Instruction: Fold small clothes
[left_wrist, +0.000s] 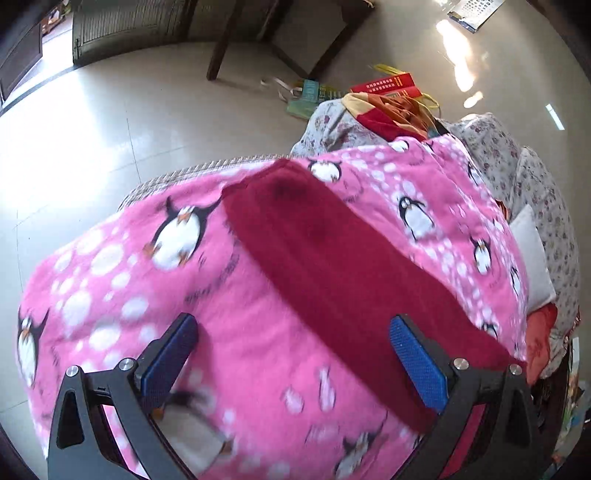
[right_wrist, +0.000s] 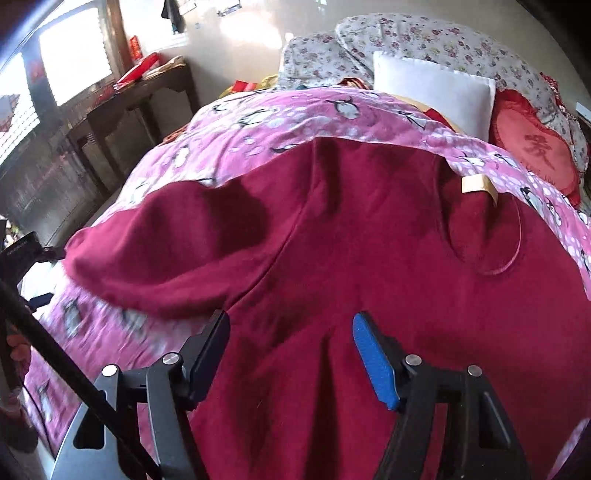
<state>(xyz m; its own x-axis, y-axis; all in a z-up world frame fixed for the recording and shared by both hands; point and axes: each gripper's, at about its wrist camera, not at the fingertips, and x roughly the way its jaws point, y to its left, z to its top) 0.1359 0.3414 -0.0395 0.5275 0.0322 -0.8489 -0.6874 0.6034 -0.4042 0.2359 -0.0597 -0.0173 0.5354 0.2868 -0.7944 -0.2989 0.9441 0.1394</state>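
Claws (left_wrist: 293, 345) (right_wrist: 290, 341) agape over fuzzy maroon garment (right_wrist: 369, 258).

The garment (right_wrist: 369, 236) is deep crimson all over, with a pale cream label (right_wrist: 476, 183) at its far neck. Under it the blanket (left_wrist: 110, 266) is bright pink, scattered with white dots and black-and-white penguins with orange beaks. Far behind, the quilt (right_wrist: 424, 40) is off-white with small maroon flowers, beside a plain white pillow (right_wrist: 436, 92) and a red cushion (right_wrist: 532, 147). Each gripper has blue pads (left_wrist: 417, 362) on black arms.
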